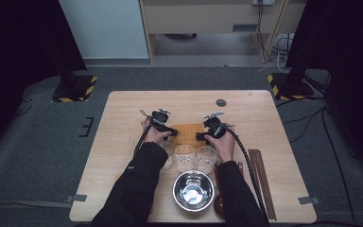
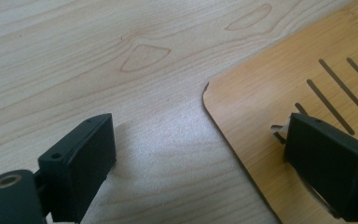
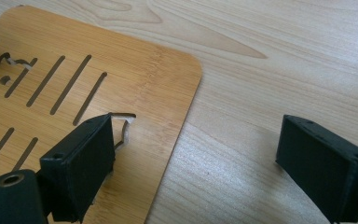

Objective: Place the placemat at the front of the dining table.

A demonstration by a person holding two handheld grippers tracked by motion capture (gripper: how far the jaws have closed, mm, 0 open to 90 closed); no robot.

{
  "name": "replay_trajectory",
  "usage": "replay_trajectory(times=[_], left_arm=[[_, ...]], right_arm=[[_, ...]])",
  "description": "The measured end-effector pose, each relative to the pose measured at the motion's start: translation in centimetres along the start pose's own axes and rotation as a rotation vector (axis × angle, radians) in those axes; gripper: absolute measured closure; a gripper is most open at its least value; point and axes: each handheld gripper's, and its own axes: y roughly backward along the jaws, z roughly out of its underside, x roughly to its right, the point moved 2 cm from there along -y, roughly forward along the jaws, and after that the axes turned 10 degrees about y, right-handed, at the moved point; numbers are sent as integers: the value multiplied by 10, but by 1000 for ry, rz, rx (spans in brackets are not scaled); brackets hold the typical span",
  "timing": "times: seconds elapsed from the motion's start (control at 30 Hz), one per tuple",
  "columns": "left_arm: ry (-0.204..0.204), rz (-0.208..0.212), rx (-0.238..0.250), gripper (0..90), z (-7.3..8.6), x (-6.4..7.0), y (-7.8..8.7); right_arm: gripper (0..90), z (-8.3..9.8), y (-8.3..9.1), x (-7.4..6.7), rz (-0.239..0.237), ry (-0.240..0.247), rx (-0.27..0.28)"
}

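Note:
An orange-brown bamboo board [image 1: 189, 128] with cut slots lies flat in the middle of the table [image 1: 123, 118]. My left gripper [image 1: 172, 133] is at its left edge. In the left gripper view the gripper [image 2: 200, 135] is open wide, one jaw over the bare table and the other over the board [image 2: 279, 79] near its rounded corner. My right gripper [image 1: 201, 137] is at the board's right edge. It too stands open [image 3: 200, 140], with one jaw above the slotted board [image 3: 135, 70] and the other above the table. Neither gripper presses on anything.
Two clear glasses [image 1: 185, 157] [image 1: 206, 158] stand just in front of the board, and a third [image 1: 168, 160] is partly hidden by the left sleeve. A steel bowl [image 1: 193, 190] sits near the front edge. Brown chopsticks [image 1: 261, 175] lie at the right. A small dark disc [image 1: 221, 102] is at the back.

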Motion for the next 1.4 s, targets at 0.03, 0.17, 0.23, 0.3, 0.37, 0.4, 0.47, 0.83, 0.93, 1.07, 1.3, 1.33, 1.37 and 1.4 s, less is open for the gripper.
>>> replay_trajectory(times=[0.03, 0.17, 0.23, 0.3, 0.37, 0.4, 0.47, 0.83, 0.93, 1.07, 1.3, 1.33, 1.37, 1.4], left_arm=[[1, 4, 1, 81, 1, 0, 0], [-20, 17, -13, 54, 4, 1, 0], [-19, 17, -13, 53, 4, 1, 0], [-21, 16, -11, 51, 4, 0, 0], [-22, 11, -10, 44, 4, 0, 0], [-24, 4, -8, 36, 4, 0, 0], [-22, -4, -3, 35, 4, 0, -1], [16, -40, 42, 26, 1, -3, -4], [20, -44, 55, 28, 1, -2, -5], [30, -27, 61, 65, 1, -2, -4], [26, -19, 77, 81, 1, -2, -1], [26, -14, 83, 75, 0, -2, -1], [35, -2, 93, 75, -1, -2, 1], [41, 14, 111, 76, -2, -2, 4]], right_arm=[[111, 0, 0, 0, 0, -1, 0], [110, 0, 0, 0, 1, -2, 0], [110, 0, 0, 0, 1, -2, 0], [109, 0, 0, -1, 1, -1, -2], [108, 0, 0, -1, 0, -2, -2], [106, 0, -1, -1, -1, -6, 0], [103, -1, -1, -1, -1, -7, 1], [81, -2, -7, 3, 3, -38, 27], [80, -2, -8, 4, 10, -42, 35], [97, -2, -9, 4, 15, -41, 47], [141, -4, -6, 4, 24, -25, 72], [144, -4, -5, 4, 27, -23, 83], [144, -4, -5, 4, 27, -23, 83], [141, -5, -4, 4, 20, -28, 87]])
